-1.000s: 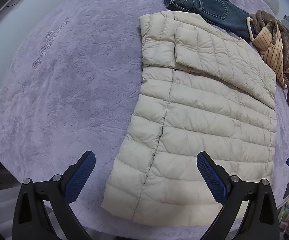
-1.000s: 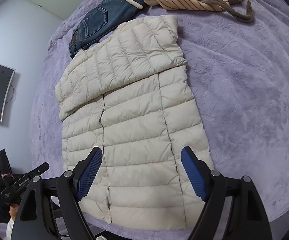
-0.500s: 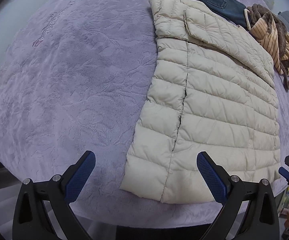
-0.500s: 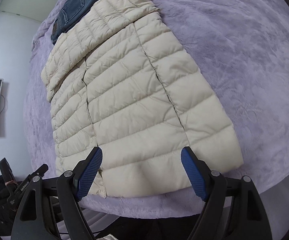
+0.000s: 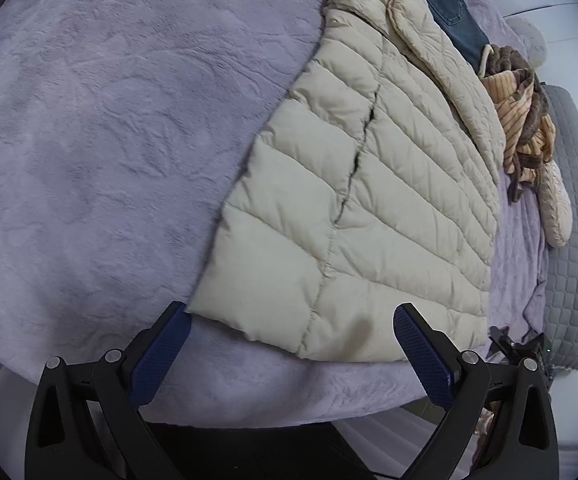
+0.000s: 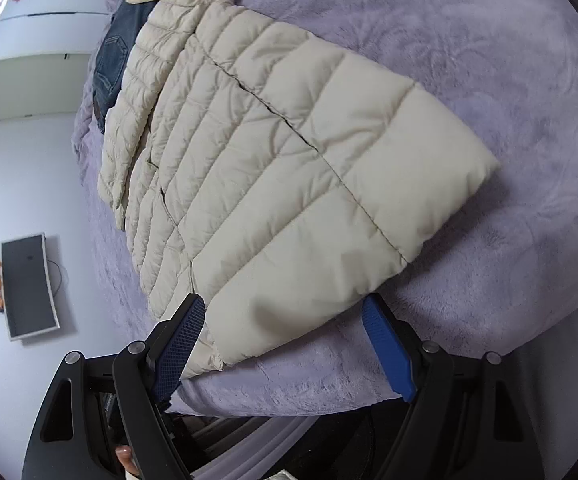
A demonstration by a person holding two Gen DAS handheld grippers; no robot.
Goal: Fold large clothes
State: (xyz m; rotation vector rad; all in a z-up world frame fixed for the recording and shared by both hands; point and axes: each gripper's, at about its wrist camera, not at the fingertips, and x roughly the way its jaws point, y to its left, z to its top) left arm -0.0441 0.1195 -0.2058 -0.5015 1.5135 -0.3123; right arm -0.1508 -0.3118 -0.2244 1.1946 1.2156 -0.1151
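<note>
Lying flat across the purple bedspread (image 5: 89, 160), the cream puffer jacket (image 5: 369, 200) fills the frame centre, its hem at the lower edge; left gripper (image 5: 289, 356) and right gripper (image 6: 285, 344) both hover spread wide at that hem, gripping nothing

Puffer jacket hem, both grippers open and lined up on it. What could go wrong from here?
1. The puffer jacket is thick and slick; the right gripper or left gripper may pinch only the top layer.
2. The sleeve lies loosely folded across the top; lifting the hem could undo it.
3. The jeans and striped garment sit close to the collar end; a fold may land on them.
</note>
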